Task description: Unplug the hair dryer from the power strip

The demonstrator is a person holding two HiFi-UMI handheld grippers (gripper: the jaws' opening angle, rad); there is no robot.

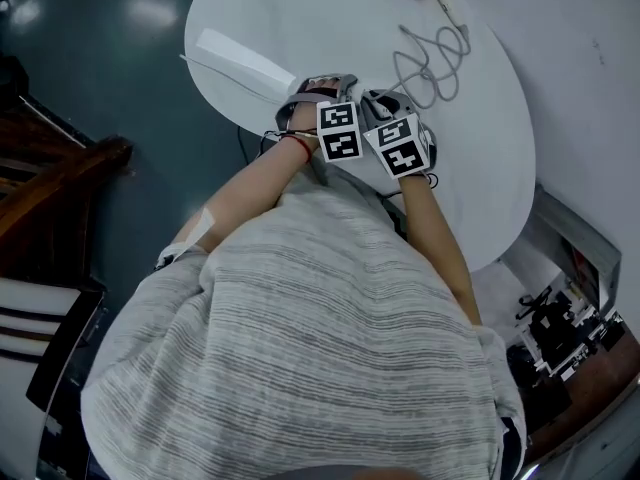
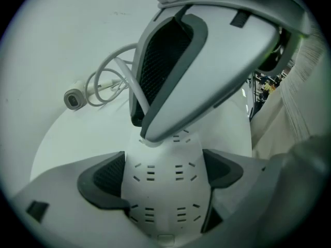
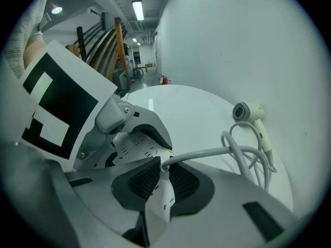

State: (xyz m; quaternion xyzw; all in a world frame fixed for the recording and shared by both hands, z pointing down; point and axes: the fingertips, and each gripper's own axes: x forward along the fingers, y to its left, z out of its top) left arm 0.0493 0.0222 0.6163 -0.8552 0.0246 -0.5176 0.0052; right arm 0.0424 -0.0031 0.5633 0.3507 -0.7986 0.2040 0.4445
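While the right gripper [image 3: 164, 169] stands with its two dark pads closed on the plug [image 3: 163, 165], nipping it just where the cord [image 3: 207, 151] leaves it, the left gripper [image 2: 164, 174] is clamped across the white power strip [image 2: 163, 200], one pad on each long side; the strip's long axis runs straight away from the left gripper, and the right gripper comes down on its slotted face from above, tilted; so the plug lies directly between the right jaws, and the right hand is the one placed to draw it; by my judgement the pull should go squarely off the strip's face while the left holds it down; beyond the jaws the cord runs off right into loose coils; the hair dryer [image 3: 247, 111] lies well apart, near the far edge of the round table [image 1: 480, 168].
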